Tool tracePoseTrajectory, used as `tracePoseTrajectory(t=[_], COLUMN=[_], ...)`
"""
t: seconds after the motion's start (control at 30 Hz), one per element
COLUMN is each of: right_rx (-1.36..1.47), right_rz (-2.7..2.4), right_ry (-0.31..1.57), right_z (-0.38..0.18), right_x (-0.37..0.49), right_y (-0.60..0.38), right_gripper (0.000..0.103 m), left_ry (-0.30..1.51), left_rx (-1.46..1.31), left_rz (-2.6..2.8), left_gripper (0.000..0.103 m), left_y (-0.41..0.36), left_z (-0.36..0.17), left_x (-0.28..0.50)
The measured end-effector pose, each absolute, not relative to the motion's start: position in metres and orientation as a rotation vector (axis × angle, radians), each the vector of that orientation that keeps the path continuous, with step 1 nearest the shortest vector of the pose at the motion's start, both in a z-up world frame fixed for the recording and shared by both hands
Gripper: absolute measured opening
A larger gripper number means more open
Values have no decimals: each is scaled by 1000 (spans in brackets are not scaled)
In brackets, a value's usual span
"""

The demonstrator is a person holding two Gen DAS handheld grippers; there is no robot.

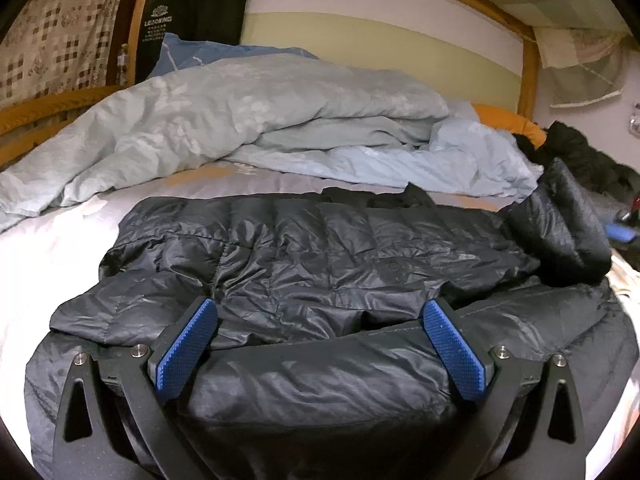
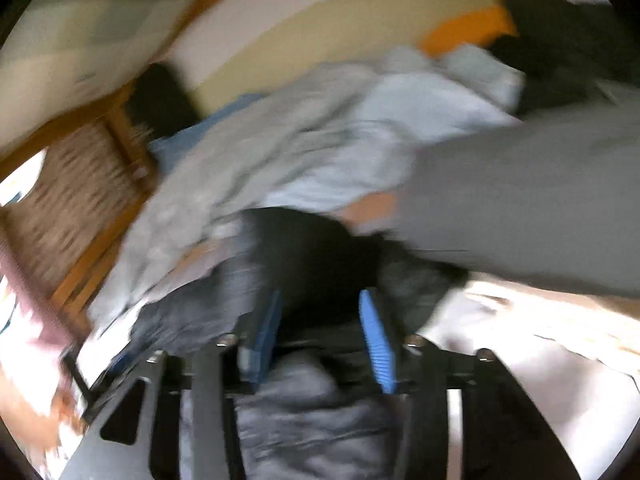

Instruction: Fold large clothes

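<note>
Black puffer jacket (image 1: 304,256) spread on bed (image 1: 48,248), partly folded. Light, soft, slippery; best pinched at hem or sleeve. Left claw (image 1: 320,344) wide apart, empty. Right claw (image 2: 320,340) parted, gripping nothing.

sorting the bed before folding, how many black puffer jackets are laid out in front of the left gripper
1: the black puffer jacket lies spread across the bed sheet, in front of the pale blue duvet. A dark furry heap at far right may be other clothing; unclear.
</note>
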State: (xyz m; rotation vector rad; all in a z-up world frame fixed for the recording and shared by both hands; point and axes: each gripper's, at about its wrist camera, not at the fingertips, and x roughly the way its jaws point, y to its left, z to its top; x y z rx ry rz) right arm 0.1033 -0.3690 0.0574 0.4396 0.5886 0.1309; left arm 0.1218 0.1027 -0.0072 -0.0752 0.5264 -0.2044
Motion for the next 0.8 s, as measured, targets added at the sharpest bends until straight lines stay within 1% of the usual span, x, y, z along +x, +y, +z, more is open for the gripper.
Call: tracePoseTrajectory(t=[0.13,0.2,0.27,0.33,0.4,0.43,0.47,0.53,0.63,0.7,0.8], right_rx=[459,369,336,393,432,403,356,288,353,330,227], right_rz=[62,-7,-65,-100,-135,-144,-148,-126,-40,26,115], right_ry=[677,718,773,847,883,876,875,854,732,625,540], right_z=[26,15,5,-7,-19,-19,-20,-19,3,35,68], right_x=[132,159,185,200,209,210,211,210,194,174,142], right_y=[-385,-381,-384,-397,-412,-411,-407,-399,-399,-389,-362], right_gripper=[41,41,43,43,39,33,3,3,3,3,3], left_ry=[533,531,536,539,550,561,572,585,572,568,572], left_rx=[-78,-73,-75,-83,-86,-85,-84,-84,-84,-75,-66], left_rz=[-192,-191,-191,-197,-202,-206,-209,-212,-206,-197,-192], left_gripper=[103,103,103,103,103,103,103,103,103,103,103], left_y=[103,102,102,103,103,103,102,102,102,101,100], left_z=[-8,-8,-8,-7,-8,-9,-10,-10,-9,-9,-10], left_x=[123,123,123,123,125,127,130,132,129,128,129])
